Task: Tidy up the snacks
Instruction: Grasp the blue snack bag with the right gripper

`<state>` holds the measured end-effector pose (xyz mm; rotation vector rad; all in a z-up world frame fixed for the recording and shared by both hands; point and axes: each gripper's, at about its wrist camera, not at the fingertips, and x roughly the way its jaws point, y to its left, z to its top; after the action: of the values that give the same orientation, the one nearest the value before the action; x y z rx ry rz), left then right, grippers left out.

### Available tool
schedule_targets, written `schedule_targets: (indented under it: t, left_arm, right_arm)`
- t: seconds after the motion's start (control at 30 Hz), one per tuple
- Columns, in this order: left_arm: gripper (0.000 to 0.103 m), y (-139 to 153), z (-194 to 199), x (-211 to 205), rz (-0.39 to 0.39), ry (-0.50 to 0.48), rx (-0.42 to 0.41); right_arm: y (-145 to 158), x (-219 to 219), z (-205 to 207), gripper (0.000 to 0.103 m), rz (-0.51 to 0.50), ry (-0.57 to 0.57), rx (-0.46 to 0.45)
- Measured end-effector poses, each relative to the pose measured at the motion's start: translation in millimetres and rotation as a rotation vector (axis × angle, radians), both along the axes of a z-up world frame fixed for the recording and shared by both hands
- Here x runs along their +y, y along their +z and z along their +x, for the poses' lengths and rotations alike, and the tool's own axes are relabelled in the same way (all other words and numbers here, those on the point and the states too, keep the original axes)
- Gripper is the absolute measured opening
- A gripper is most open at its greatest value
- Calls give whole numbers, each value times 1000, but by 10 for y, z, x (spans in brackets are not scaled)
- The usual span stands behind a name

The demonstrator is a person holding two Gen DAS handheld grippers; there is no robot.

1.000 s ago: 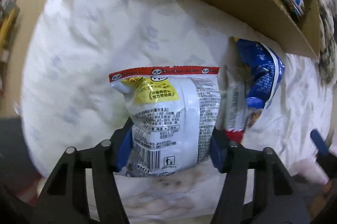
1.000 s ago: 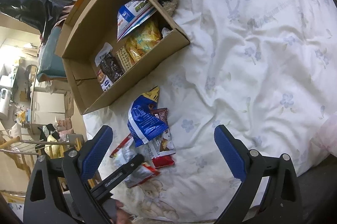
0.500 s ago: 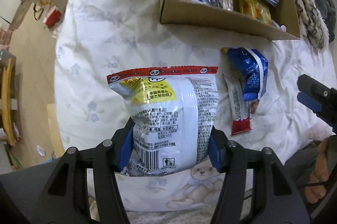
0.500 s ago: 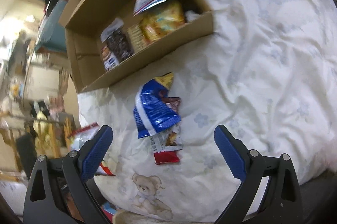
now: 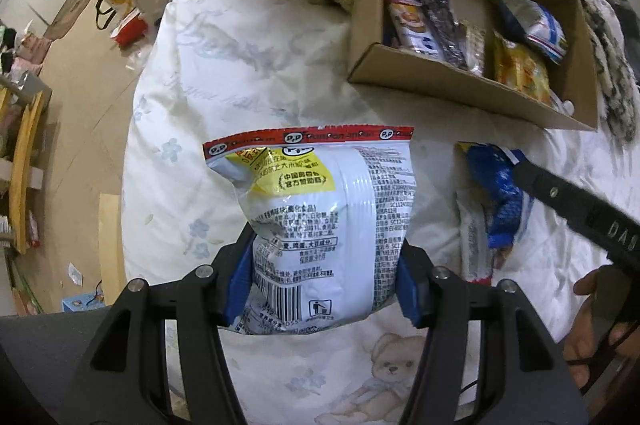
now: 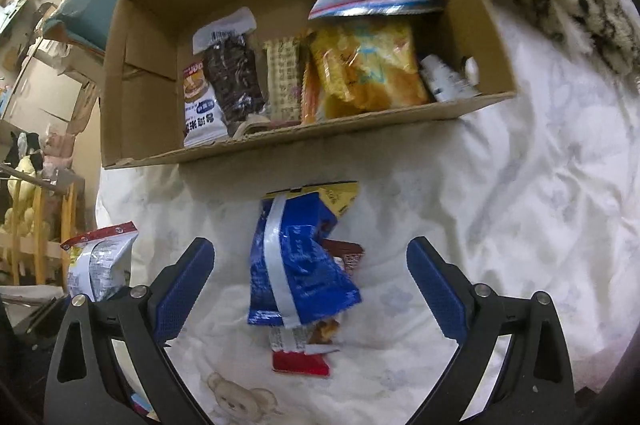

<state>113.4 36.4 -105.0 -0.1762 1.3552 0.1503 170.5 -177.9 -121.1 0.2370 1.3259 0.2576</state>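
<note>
Left gripper (image 5: 322, 281): clamped on white snack bag (image 5: 320, 225), lifted off quilt (image 5: 248, 73). Right gripper (image 6: 310, 289): jaws apart, straddling blue packet (image 6: 298, 265) below; long axis toward cardboard box (image 6: 320, 133). Right hand nearer.

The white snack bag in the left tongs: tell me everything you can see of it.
The white snack bag is a glossy, puffed plastic pouch with a red sealed strip on top, a yellow label, dense black print, a barcode and a bin symbol. Its back faces the left camera. It stands upright, lifted off the quilt, with the left tongs clamping its lower half, blue pads pressing both sides. Nothing else touches it.
</note>
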Motion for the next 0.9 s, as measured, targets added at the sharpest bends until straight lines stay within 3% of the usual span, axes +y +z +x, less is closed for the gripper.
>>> schedule_targets:
  t: [0.23,0.43,0.5,0.6,0.9]
  left_arm:
    - [56,11,-8,-22,3,-11,-7]
    - [56,58,0,-30,19,-15,-40]
    - [56,53,-5,-22,21,-14,-40]
    - [56,54,-6,9,24,-6,-41]
    - [56,60,-17,132,51,36,-53]
  right_arm:
    - [-99,198,-17,95,-71,80,6]
    - [-204,284,-48,78,-143,129,12]
    - [-205,293,-52,53,-129,145,9]
    - [-160,257,-81,48,-113,116,-10]
    - [153,6,-194,46,81,44,-34]
